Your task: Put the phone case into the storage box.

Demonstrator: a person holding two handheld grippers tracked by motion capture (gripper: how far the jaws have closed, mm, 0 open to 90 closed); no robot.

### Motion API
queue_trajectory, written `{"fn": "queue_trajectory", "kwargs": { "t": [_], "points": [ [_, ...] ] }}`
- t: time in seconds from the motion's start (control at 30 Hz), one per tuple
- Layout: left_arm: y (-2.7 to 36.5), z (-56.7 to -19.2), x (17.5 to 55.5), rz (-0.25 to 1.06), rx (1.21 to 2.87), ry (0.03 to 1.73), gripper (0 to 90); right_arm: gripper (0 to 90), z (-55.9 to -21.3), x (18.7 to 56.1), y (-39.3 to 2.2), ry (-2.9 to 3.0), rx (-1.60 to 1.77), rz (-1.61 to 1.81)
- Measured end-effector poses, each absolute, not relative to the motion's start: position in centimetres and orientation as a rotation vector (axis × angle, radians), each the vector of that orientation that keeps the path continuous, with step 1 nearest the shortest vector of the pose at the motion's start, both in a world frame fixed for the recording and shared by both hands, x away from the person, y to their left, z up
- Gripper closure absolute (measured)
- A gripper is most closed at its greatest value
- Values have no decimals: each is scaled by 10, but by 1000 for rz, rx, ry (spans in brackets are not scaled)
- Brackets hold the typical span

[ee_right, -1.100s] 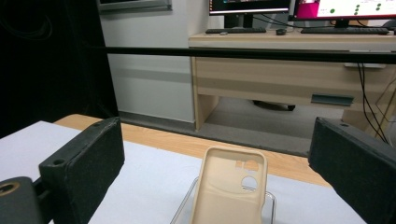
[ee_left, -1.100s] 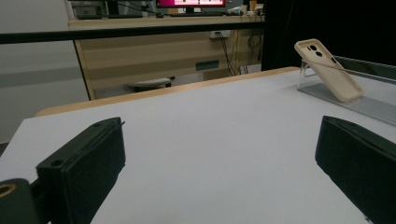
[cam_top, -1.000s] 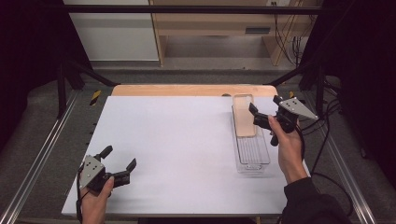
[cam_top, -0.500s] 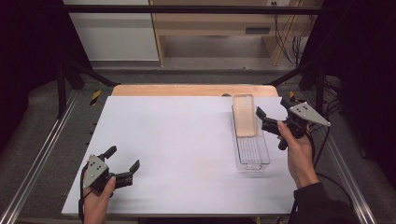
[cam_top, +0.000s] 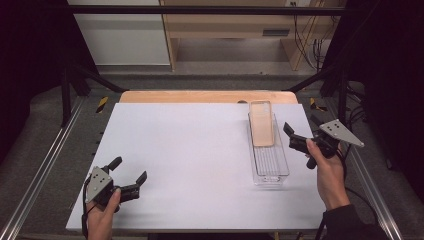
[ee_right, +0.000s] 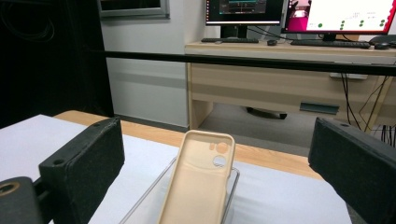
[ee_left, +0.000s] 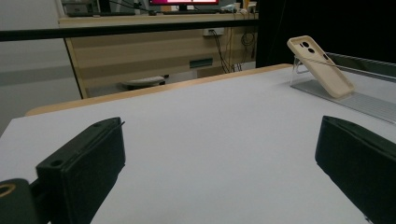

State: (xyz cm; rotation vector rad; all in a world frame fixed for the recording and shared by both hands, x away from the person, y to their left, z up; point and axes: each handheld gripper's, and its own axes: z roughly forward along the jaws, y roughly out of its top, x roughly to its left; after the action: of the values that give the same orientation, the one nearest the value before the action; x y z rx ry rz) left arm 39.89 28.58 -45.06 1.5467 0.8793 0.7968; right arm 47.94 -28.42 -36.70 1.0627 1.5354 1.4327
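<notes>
the phone case (cam_top: 261, 122) leans in the clear tray (cam_top: 270, 172); right gripper (cam_top: 303, 134) view shows its inside, both grippers wide open.

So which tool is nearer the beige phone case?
Right. The right tool hovers just beside the phone case leaning in the clear tray; the left tool sits across the table's near-left corner.

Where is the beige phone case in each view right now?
High view: phone case right of centre, leaning on the far end of the clear tray.
Left gripper view: upper right, tilted.
Right gripper view: bottom centre, between the jaws.
Shared landmark: the clear tray.
</notes>
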Motion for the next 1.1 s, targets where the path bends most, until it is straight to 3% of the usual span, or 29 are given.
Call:
{"fn": "queue_trajectory", "kwargs": {
  "t": [1.1],
  "points": [
    [300,-455,389,798,1531,898,20,39,-386,434,-313,1519,1080,1420]
  ]
}}
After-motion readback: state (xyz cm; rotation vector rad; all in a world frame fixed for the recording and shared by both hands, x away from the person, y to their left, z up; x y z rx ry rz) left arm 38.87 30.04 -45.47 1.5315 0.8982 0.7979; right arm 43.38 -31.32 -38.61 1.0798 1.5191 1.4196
